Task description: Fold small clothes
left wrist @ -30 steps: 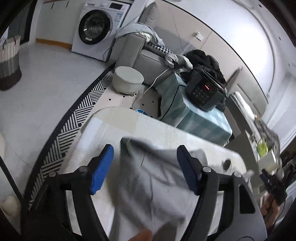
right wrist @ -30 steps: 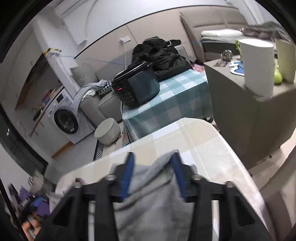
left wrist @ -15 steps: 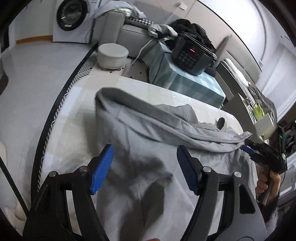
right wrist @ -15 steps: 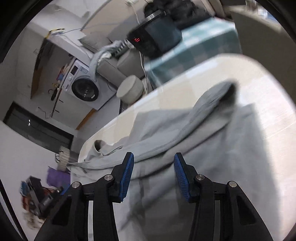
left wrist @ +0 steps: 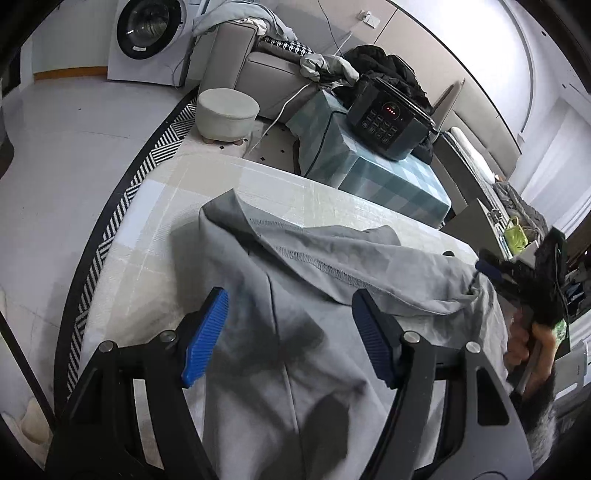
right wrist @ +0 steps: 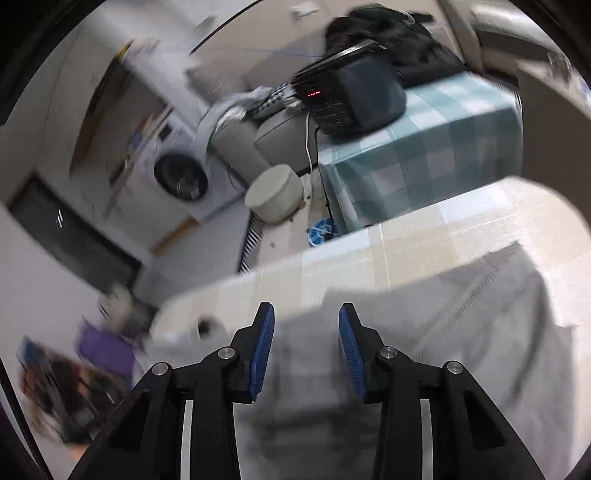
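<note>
**Grey garment spread for folding: items left to right**

While the grey garment (left wrist: 295,332) lies spread on the pale checked table (left wrist: 192,192), one flap doubled over across its far edge, presumably a first fold, items run thus. Washing machine (left wrist: 147,33), far left; label unreadable. Round stool (left wrist: 227,110). Left gripper (left wrist: 288,332), jaws wide, hovering over the cloth, gripping nothing. Multicooker (left wrist: 388,118), red display too small to read. Right gripper (right wrist: 306,347), jaws narrowing over the garment's edge, pads not seen to press it, likely to pinch for the next fold.
</note>
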`<control>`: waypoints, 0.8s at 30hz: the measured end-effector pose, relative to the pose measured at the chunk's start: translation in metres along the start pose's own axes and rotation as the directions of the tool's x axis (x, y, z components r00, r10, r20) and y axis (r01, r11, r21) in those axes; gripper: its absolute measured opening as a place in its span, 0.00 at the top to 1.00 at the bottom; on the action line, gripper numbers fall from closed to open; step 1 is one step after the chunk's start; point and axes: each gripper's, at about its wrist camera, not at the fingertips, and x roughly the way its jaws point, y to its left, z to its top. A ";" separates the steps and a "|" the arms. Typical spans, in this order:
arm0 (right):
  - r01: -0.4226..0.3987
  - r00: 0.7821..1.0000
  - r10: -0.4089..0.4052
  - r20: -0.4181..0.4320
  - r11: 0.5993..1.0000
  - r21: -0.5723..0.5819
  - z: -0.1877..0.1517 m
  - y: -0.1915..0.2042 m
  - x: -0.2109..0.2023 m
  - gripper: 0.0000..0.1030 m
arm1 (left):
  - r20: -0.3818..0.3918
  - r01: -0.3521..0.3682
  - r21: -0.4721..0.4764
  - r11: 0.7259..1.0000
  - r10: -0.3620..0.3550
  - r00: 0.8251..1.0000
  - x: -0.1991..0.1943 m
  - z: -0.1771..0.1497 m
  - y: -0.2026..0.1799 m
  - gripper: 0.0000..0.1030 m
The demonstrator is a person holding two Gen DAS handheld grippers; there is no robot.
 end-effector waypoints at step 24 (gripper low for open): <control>-0.118 0.986 0.126 -0.107 0.990 0.077 -0.021 -0.008 0.008 0.50 | -0.060 0.047 0.044 0.998 -0.044 0.997 -0.015 -0.027 -0.032 0.35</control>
